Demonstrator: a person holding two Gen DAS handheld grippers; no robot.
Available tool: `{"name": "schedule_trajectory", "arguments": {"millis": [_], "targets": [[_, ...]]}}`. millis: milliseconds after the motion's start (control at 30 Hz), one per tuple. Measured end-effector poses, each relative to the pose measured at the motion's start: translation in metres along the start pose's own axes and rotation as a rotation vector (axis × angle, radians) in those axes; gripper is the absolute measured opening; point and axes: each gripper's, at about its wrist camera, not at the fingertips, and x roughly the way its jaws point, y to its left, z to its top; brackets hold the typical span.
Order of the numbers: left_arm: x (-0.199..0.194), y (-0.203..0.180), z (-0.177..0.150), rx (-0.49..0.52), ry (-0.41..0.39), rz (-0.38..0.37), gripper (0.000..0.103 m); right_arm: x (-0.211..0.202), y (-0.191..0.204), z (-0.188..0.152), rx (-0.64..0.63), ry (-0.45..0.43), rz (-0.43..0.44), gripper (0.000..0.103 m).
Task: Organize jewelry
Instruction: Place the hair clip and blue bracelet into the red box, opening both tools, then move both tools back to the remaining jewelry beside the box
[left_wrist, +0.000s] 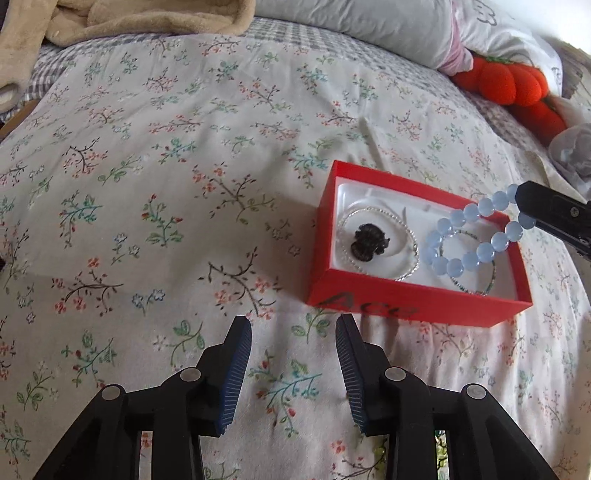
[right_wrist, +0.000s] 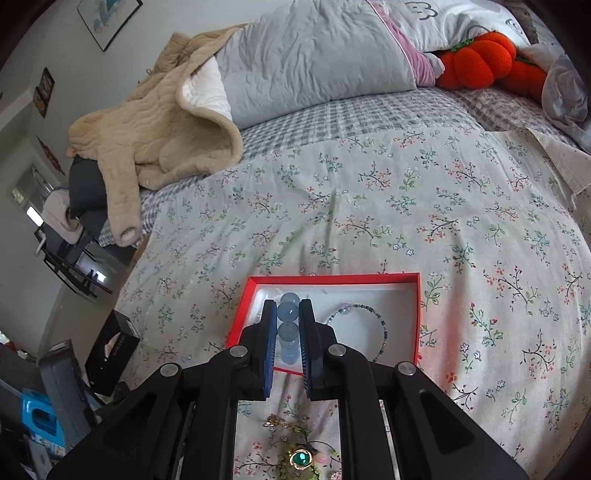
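Three pieces already in red box (left_wrist: 413, 302); blue bead bracelet (left_wrist: 476, 236) pinched in right gripper (right_wrist: 287, 325) above it; green-stone brooch (right_wrist: 300, 459) behind those fingers left. Left gripper (left_wrist: 293, 334) half-open, empty.

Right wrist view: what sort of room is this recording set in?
Most likely a bedroom. The work surface is a bed with a floral sheet, a grey pillow lies at its head beside a beige fleece garment, and framed pictures hang on the wall.

blue bead bracelet (left_wrist: 476, 236): hanging over red box (left_wrist: 413, 306); silver chain (left_wrist: 380, 243): inside
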Motion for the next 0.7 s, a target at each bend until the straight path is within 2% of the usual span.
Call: {"name": "schedule_trajectory", "arguments": {"millis": [167, 400, 467, 533, 600, 700], "targets": [[0.002, 0.003, -0.005, 0.004, 0.035, 0.016, 0.041, 0.016, -0.020, -0.005, -0.019, 0.038, -0.135, 0.012], [0.003, 0.000, -0.003, 0.013, 0.050, 0.010, 0.045, 0.014, -0.041, -0.007, 0.012, 0.062, -0.138, 0.013], [0.002, -0.002, -0.003, 0.018, 0.050, 0.007, 0.050, 0.009, -0.043, -0.008, 0.011, 0.065, -0.130, 0.014], [0.001, -0.005, -0.003, 0.026, 0.046, 0.008, 0.056, 0.004, -0.044, -0.011, 0.013, 0.068, -0.123, 0.018], [0.000, -0.009, -0.003, 0.036, 0.041, 0.008, 0.061, -0.002, -0.045, -0.014, 0.013, 0.072, -0.116, 0.035], [-0.001, -0.014, -0.006, 0.055, 0.039, 0.021, 0.070, -0.012, -0.044, -0.023, 0.002, 0.085, -0.113, 0.048]]}}
